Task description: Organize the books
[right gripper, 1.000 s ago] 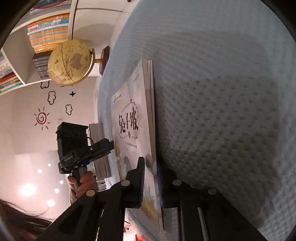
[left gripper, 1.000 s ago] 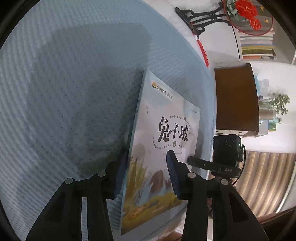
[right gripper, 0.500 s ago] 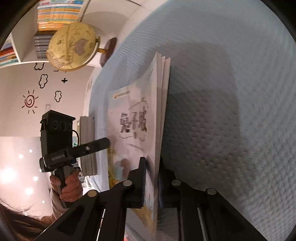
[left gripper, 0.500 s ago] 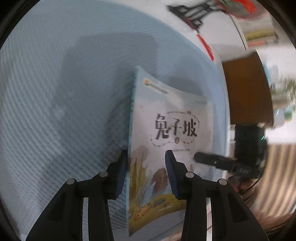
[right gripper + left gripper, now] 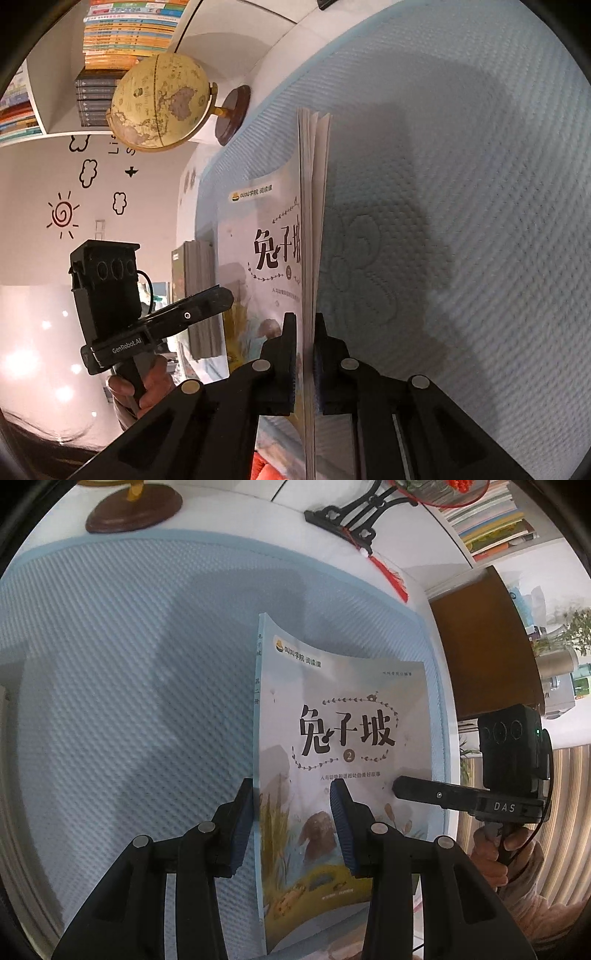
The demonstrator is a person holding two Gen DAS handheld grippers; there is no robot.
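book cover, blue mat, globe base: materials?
Book: thin paper cover, slight sheen; it curls and the pages fan. Mat: probably quilted fabric or foam, matte; dimpled weave with stitched edge. Globe base: looks like dark varnished wood; glossy brown.

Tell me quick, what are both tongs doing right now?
Left tongs: partly open around the book's spine edge; grip cannot be told.
Right tongs: closed on the book's pages.

The book (image 5: pixel 343 746) has a smooth, slightly glossy paper cover, the mat (image 5: pixel 129 701) is dimpled matt cloth, and the globe's base (image 5: pixel 135 509) polished wood
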